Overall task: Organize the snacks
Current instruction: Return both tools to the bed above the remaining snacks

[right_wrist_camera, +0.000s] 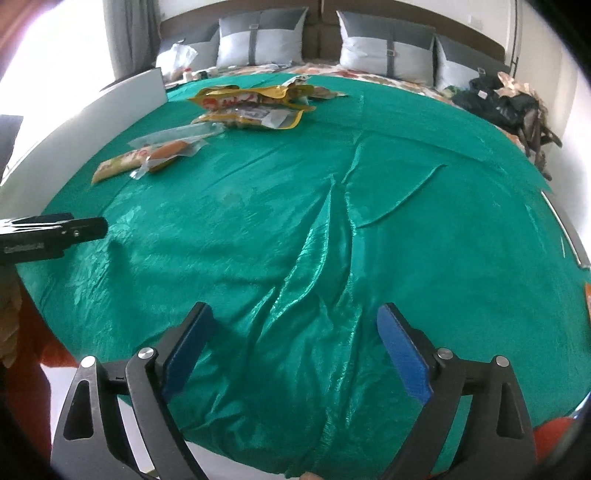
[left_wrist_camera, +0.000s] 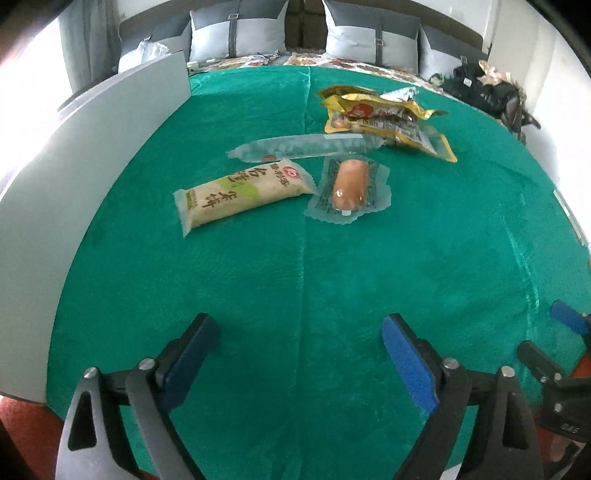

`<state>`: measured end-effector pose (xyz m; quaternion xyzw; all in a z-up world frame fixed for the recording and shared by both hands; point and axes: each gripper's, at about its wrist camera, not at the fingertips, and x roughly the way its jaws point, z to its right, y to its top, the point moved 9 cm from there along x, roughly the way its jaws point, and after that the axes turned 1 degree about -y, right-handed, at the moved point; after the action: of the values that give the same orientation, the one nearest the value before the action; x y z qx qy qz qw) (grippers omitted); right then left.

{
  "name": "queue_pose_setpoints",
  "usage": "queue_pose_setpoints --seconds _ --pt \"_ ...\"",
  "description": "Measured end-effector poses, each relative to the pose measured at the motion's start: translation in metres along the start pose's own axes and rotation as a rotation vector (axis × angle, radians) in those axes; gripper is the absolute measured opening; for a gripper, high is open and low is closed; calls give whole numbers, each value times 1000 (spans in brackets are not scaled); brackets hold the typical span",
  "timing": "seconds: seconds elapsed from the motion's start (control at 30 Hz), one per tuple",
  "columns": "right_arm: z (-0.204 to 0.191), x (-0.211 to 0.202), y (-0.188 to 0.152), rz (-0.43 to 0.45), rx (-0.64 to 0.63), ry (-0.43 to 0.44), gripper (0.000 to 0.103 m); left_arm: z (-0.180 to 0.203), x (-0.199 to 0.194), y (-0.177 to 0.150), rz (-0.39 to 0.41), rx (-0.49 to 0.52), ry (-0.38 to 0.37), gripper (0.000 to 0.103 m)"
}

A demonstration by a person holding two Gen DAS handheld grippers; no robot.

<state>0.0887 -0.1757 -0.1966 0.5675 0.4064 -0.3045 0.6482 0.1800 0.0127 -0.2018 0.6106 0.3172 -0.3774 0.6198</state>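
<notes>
My left gripper (left_wrist_camera: pixel 299 354) and right gripper (right_wrist_camera: pixel 295 347) both carry bright blue pads on black fingers. Under them spreads a shiny emerald-green cloth (left_wrist_camera: pixel 295 266). On that cloth, the beige snack packet (left_wrist_camera: pixel 242 188) shows dark characters, a pale green patch and a red round logo. Just right of it lies a pinkish-orange sausage in clear plastic (left_wrist_camera: pixel 349 184). Behind it is a translucent, frosty-grey tube packet (left_wrist_camera: pixel 306 146). Beyond that, the yellow-and-red wrappers (left_wrist_camera: pixel 384 118). Grey-and-white cushions (left_wrist_camera: pixel 236 33) stand behind the cloth.
</notes>
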Motion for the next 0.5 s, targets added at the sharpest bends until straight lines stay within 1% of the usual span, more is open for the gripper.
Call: queue_pose_setpoints --seconds 0.07,0.17,0.27,0.5 --pt "0 0 0 -1 -6 5 93 4 2 -1 5 13 9 98" --pt "0 -1 -1 1 -9 7 93 6 1 -3 15 19 13 103" --pt "0 0 -1 1 -8 7 93 6 1 -3 35 24 11 103" --pt "-2 1 -1 -8 -2 3 97 7 0 -4 66 55 -7 103"
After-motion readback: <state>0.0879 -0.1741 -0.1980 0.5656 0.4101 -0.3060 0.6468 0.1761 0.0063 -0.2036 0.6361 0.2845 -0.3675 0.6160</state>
